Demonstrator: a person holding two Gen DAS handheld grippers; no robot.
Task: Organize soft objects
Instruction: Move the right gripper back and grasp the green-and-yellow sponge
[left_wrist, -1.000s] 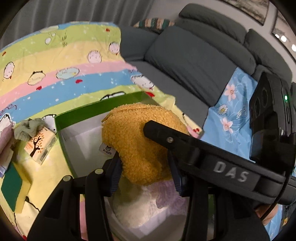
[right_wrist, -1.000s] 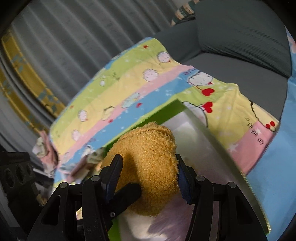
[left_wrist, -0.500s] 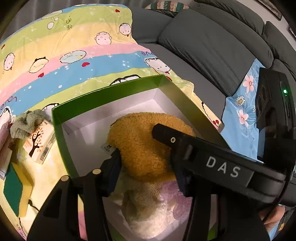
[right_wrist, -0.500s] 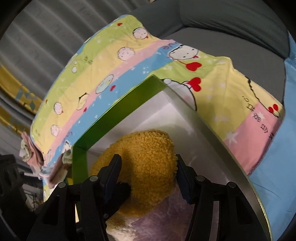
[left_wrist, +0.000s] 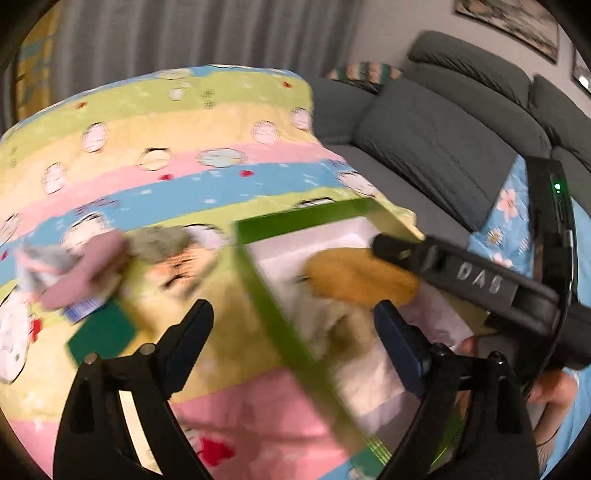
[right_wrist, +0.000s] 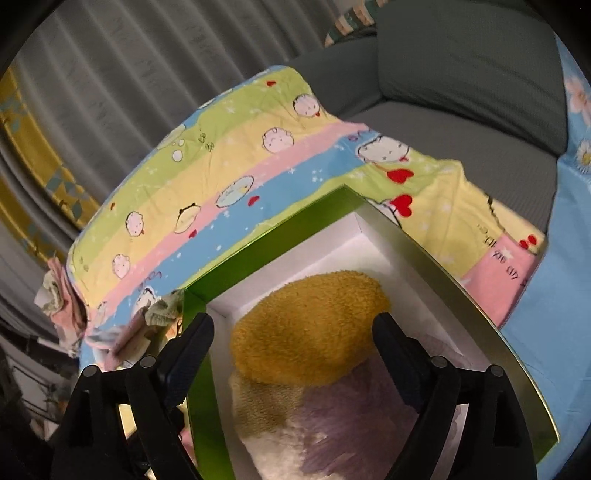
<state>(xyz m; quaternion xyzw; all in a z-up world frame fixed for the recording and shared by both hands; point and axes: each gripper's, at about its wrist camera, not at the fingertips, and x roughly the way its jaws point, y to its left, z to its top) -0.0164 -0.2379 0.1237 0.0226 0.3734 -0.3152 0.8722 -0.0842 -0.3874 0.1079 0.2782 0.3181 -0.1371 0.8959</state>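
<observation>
A fuzzy mustard-yellow soft item (right_wrist: 308, 326) lies inside the green-rimmed white box (right_wrist: 269, 232), on top of a cream and lilac plush piece (right_wrist: 332, 424). My right gripper (right_wrist: 293, 345) is open and empty just above it, jaws on either side without touching. My left gripper (left_wrist: 293, 332) is open and empty over the box's left rim (left_wrist: 280, 317); the yellow item (left_wrist: 362, 278) shows blurred in that view. Pink and grey cloths (left_wrist: 96, 258) and a green sponge (left_wrist: 103, 336) lie left of the box.
The box sits on a striped cartoon blanket (left_wrist: 166, 147) draped over a raised surface. A grey sofa (left_wrist: 443, 136) with a blue floral cloth (left_wrist: 509, 206) is at the right. Curtains (right_wrist: 110, 74) hang behind. The right gripper's body (left_wrist: 480, 284) crosses the left wrist view.
Both grippers have opened and let go of the yellow item, which now rests in the box. The left gripper has swung left toward the loose cloths; its view is motion-blurred.
</observation>
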